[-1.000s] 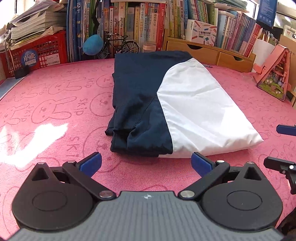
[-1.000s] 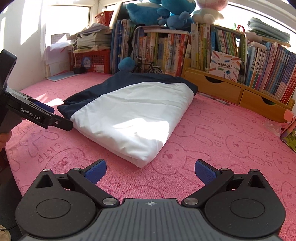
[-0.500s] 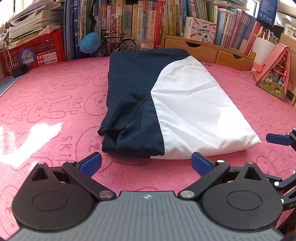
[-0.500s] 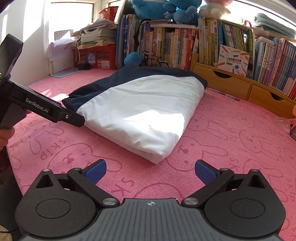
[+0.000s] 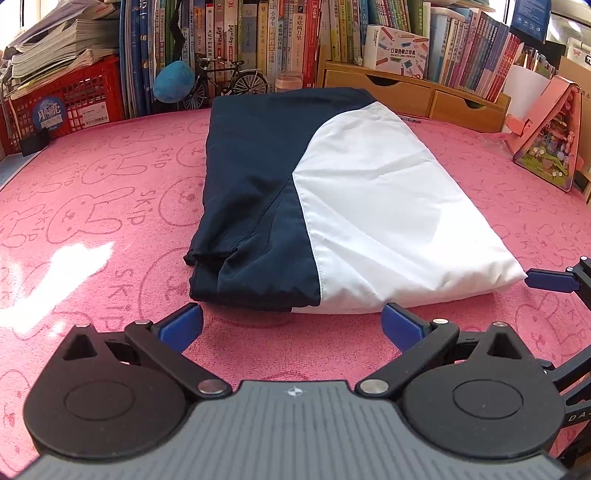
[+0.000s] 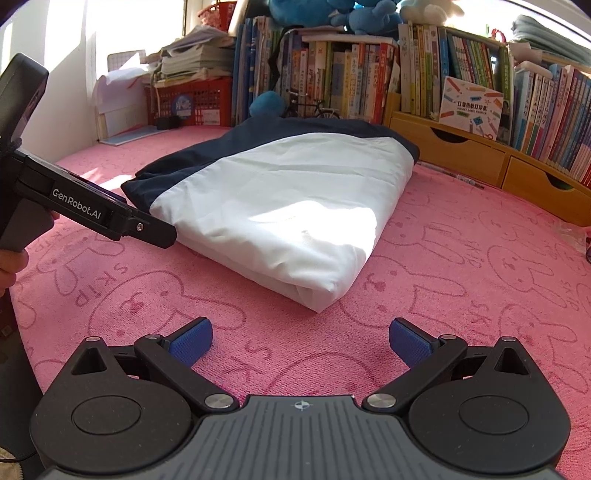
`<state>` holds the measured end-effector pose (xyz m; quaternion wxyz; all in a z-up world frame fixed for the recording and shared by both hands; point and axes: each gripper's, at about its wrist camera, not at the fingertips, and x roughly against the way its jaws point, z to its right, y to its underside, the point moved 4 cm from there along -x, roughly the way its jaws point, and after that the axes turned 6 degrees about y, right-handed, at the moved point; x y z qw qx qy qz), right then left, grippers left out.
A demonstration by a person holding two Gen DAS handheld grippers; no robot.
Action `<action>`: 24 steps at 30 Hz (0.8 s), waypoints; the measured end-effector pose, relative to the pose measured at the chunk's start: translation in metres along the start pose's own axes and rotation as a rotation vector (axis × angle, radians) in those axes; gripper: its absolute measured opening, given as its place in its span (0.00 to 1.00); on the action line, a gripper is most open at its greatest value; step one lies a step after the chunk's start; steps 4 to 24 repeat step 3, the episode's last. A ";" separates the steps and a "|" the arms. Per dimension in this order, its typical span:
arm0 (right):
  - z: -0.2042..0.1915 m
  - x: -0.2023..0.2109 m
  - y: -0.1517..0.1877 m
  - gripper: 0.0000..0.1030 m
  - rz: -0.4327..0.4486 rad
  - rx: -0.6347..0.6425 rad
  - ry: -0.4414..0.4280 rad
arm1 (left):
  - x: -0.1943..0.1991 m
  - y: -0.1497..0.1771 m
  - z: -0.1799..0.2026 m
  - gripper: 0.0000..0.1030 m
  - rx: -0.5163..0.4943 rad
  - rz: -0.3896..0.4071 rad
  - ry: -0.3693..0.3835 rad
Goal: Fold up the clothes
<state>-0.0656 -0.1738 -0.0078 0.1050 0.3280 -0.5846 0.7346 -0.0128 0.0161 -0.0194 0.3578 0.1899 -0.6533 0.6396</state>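
pink rabbit-print mat [image 5: 110, 206] fronts packed bookshelves [image 5: 280, 33]. a navy and white garment [image 5: 332, 206] lies folded mid-mat, its near edge just beyond the left gripper [image 5: 291, 325], jaws spread wide, empty. right gripper [image 6: 301, 341], also wide and empty, faces the near right corner. likely regrasping: next, pinch both near corners.
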 end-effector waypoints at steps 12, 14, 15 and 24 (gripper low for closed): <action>0.002 -0.001 0.000 1.00 -0.004 -0.019 -0.009 | 0.000 0.000 0.000 1.00 -0.007 0.001 -0.002; 0.002 -0.001 0.000 1.00 -0.004 -0.019 -0.009 | 0.000 0.000 0.000 1.00 -0.007 0.001 -0.002; 0.002 -0.001 0.000 1.00 -0.004 -0.019 -0.009 | 0.000 0.000 0.000 1.00 -0.007 0.001 -0.002; 0.002 -0.001 0.000 1.00 -0.004 -0.019 -0.009 | 0.000 0.000 0.000 1.00 -0.007 0.001 -0.002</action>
